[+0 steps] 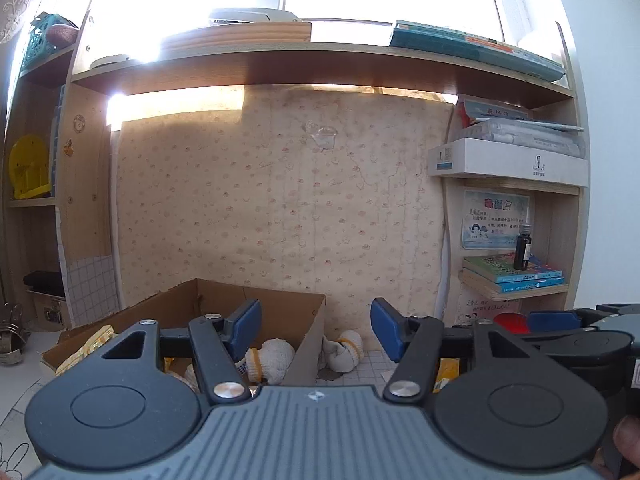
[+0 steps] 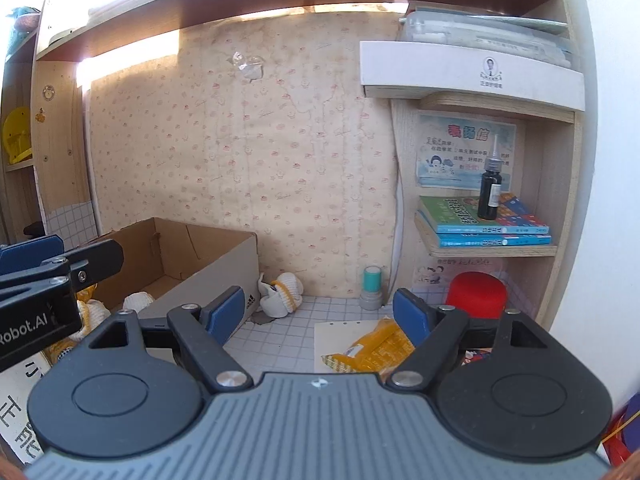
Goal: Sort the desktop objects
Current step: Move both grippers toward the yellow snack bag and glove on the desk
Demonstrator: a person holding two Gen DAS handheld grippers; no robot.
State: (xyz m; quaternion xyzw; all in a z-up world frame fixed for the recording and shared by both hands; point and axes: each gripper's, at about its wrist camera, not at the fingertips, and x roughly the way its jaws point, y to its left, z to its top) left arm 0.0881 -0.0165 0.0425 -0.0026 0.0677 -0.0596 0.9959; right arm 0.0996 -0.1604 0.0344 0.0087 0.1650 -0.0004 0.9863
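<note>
An open cardboard box (image 1: 180, 304) (image 2: 188, 252) stands at the back left of the tiled desk and holds white knitted gloves (image 1: 272, 360) and yellow packets (image 1: 88, 346). Another rolled white glove (image 1: 346, 354) (image 2: 280, 292) lies outside, against the box's right wall. A yellow snack packet (image 2: 372, 350) rests on a white sheet (image 2: 332, 334) just ahead of my right gripper (image 2: 320, 316), which is open and empty. My left gripper (image 1: 316, 330) hangs open over the box's right wall, nothing between its fingers. In the right wrist view the left gripper (image 2: 36, 272) shows at the left edge.
A green-topped stamp (image 2: 372, 288) and a red cylinder (image 2: 478, 294) stand at the back right. Shelves on the right carry books (image 2: 484, 220), a dark dropper bottle (image 2: 490, 192) and a white box (image 2: 472, 76). Metal clips (image 1: 12, 332) lie at the far left.
</note>
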